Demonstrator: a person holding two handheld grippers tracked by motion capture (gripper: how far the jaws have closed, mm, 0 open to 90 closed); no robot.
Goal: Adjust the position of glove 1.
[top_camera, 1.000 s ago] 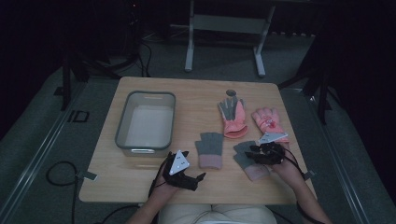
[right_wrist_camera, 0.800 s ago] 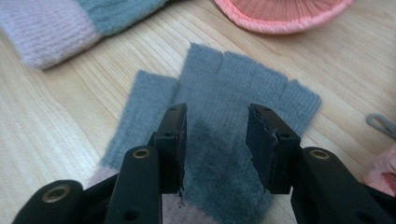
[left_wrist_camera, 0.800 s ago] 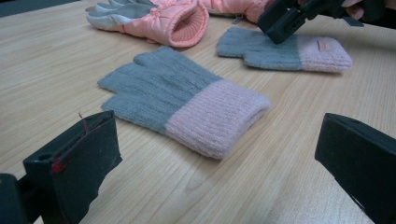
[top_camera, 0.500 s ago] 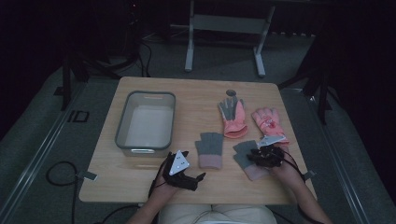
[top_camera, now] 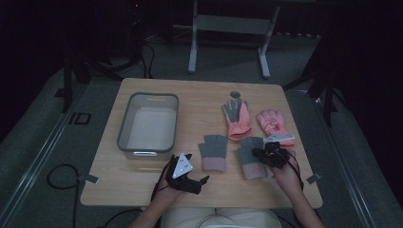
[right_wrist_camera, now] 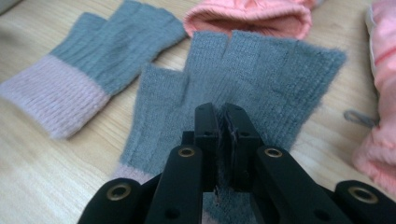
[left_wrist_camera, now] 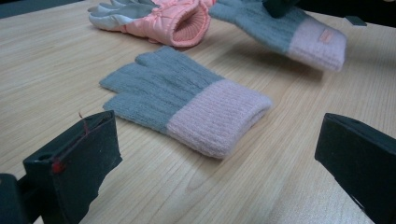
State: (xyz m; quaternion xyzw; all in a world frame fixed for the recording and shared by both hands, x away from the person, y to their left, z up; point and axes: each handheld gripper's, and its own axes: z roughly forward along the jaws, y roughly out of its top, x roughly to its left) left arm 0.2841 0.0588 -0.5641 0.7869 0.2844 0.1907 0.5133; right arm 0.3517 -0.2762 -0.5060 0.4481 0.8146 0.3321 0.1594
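High view: wooden surface (top_camera: 142, 190) carrying, from largest down, a grey bin (top_camera: 148, 124) well ahead of the left tongs (top_camera: 192, 183), two pink padded gloves (top_camera: 236, 118) beyond the right tongs (top_camera: 266, 154), then two grey fingerless gloves with pink cuffs. Right tongs just closing, now pinched on a fold of knit near the cuff of the right grey glove (right_wrist_camera: 261, 88), with that glove hanging partly raised off the surface in the left gripper view. Left tongs spread wide, holding nothing, with the other grey glove (left_wrist_camera: 187, 100) lying flat just ahead between the jaws. Risks, as a judgement: thin pinch of loose knit likely to slip free on lifting; dangling fingers liable to drag across the neighbouring pink glove or snag it; quick swing toward the bin apt to shake the glove loose.
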